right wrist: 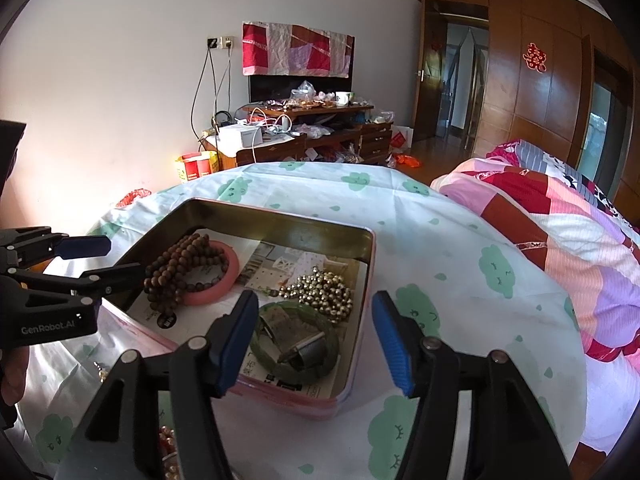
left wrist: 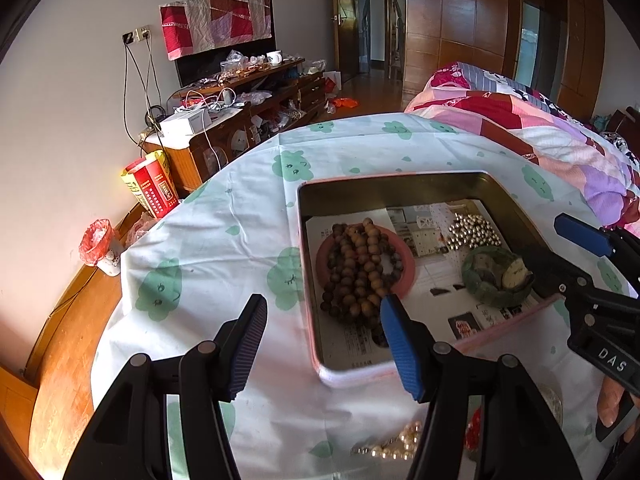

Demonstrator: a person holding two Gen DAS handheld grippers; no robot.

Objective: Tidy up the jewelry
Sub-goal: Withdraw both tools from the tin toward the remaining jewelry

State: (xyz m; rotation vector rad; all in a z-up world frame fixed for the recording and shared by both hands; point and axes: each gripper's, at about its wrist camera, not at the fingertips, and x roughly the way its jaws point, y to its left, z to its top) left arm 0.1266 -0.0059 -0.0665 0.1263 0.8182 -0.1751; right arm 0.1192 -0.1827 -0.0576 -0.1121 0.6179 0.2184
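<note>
Left gripper (left wrist: pixel 324 344) is wide open with nothing between its fingers, hovering over the near left corner of the pink tin (left wrist: pixel 348 376). Right gripper (right wrist: pixel 314 342) is also well open and empty, over the tin's near right corner; no earlier view, so I only report the gap. Inside the tin, ahead of my left gripper: brown bead strands (left wrist: pixel 358 276) piled on a pink bangle (left wrist: pixel 404 264). Just ahead of my right gripper's left finger: green bangle (right wrist: pixel 298 344) with a watch (right wrist: pixel 308 350) lying in it, gold beads (right wrist: pixel 324 292) just beyond. Pearl strand (left wrist: pixel 396 444) lies on the surface (left wrist: pixel 248 208) below my left gripper, outside the tin.
</note>
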